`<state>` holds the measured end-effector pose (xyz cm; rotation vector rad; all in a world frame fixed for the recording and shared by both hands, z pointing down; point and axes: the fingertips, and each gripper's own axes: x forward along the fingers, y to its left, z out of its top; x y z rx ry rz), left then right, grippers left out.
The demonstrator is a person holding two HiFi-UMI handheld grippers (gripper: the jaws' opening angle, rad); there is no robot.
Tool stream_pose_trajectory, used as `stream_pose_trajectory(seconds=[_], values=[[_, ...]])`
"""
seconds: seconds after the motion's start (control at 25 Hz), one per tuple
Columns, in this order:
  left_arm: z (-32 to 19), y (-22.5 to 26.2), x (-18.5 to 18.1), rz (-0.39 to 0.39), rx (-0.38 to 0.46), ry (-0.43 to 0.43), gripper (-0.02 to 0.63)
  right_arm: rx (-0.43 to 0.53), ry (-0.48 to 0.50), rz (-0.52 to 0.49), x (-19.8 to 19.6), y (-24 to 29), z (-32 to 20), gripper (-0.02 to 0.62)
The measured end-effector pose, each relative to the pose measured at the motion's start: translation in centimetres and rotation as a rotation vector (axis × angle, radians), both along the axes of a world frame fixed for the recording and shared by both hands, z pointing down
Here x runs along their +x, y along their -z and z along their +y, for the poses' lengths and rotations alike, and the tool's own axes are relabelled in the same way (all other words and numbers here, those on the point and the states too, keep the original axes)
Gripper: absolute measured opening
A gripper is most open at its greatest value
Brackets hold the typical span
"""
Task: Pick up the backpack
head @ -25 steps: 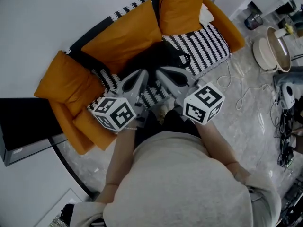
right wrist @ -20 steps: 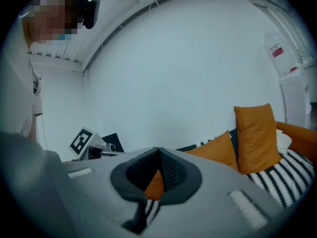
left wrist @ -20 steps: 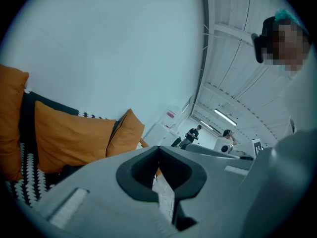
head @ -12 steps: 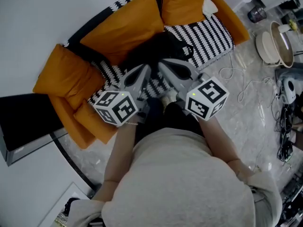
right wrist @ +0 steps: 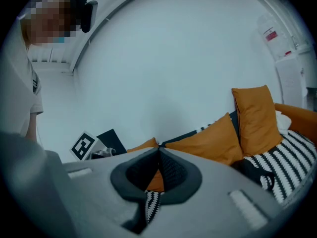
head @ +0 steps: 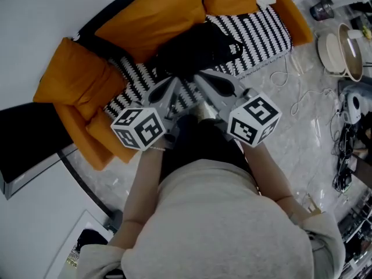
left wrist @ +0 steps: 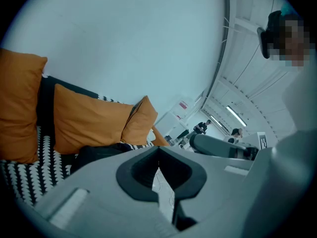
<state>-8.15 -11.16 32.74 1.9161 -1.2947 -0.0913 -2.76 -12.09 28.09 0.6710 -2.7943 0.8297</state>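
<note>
The black backpack lies on the striped seat of the sofa, in front of the orange cushions. Both grippers hang side by side just short of it, over the seat's front edge. The left gripper is shut and holds nothing; its own view shows the jaws meeting, with the backpack low beyond them to the left. My right gripper is likewise shut and empty, its tips together and the backpack off to the lower right.
Orange cushions line the sofa's back and left arm. A black cabinet stands left of the sofa. On the marble floor at the right are a white cord, a cream pot and dark cables.
Both grippers have come down slightly toward the sofa's front edge, still shut and side by side. The backpack has stayed where it lay.
</note>
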Motion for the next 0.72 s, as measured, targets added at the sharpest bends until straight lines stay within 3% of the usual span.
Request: stream_pose_trajectory(seconds=[0.16, 0.36, 0.72], values=[[0.5, -1.5, -1.1, 0.010, -0.030, -0.009, 0.008, -0.047, 0.022, 0.012, -1.4, -1.6, 0.1, 0.003], [-0.4, -4.2, -2.6, 0.015, -0.039, 0.044, 0.008, -0.080, 0.055, 0.047, -2.5, -4.5, -0.9, 0.003], [-0.2, -9.5, -3.3, -0.008, -0.114, -0.001, 0.008, -0.134, 0.058, 0.112, -3.4, -10.3, -0.5, 0.003]])
